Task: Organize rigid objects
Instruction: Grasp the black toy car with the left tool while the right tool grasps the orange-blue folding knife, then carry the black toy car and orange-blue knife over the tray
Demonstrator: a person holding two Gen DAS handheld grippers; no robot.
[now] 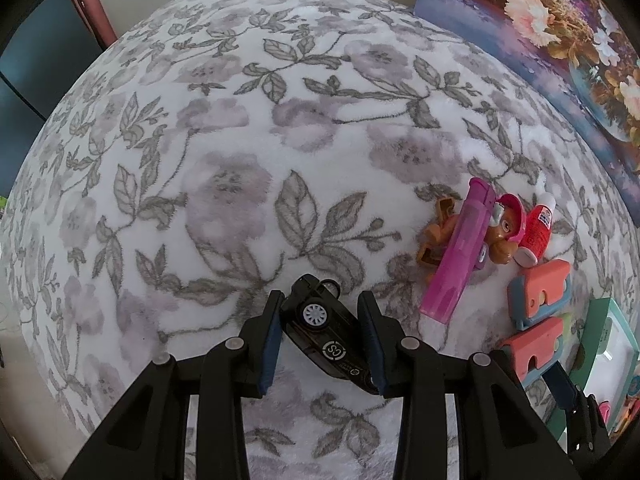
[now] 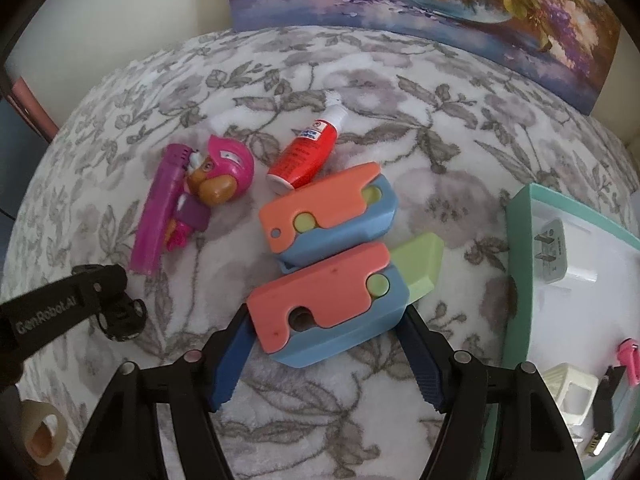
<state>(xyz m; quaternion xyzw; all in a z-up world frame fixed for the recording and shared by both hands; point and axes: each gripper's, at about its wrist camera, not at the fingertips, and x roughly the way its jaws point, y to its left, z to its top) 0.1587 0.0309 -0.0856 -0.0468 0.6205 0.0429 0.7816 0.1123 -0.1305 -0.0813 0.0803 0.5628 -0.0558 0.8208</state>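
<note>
My left gripper (image 1: 325, 312) is shut on a black toy car (image 1: 326, 330), which lies tilted on its side between the blue pads. My right gripper (image 2: 326, 330) is shut on a coral-and-blue toy block (image 2: 328, 304) with a green wedge (image 2: 420, 266) sticking out behind it. A second coral-and-blue block (image 2: 328, 212) lies just beyond. A red glue bottle (image 2: 306, 150), a pink-helmeted pup figure (image 2: 218, 178) and a magenta stick (image 2: 154, 212) lie further left. The left gripper with the car (image 2: 120, 312) shows at the lower left of the right wrist view.
Everything lies on a floral plush blanket (image 1: 224, 184). A teal-rimmed white box (image 2: 520, 240) at the right holds a charger plug (image 2: 554, 252) and small items. A flower painting (image 2: 440, 4) leans against the back wall. A tape roll (image 2: 42, 436) lies at the lower left.
</note>
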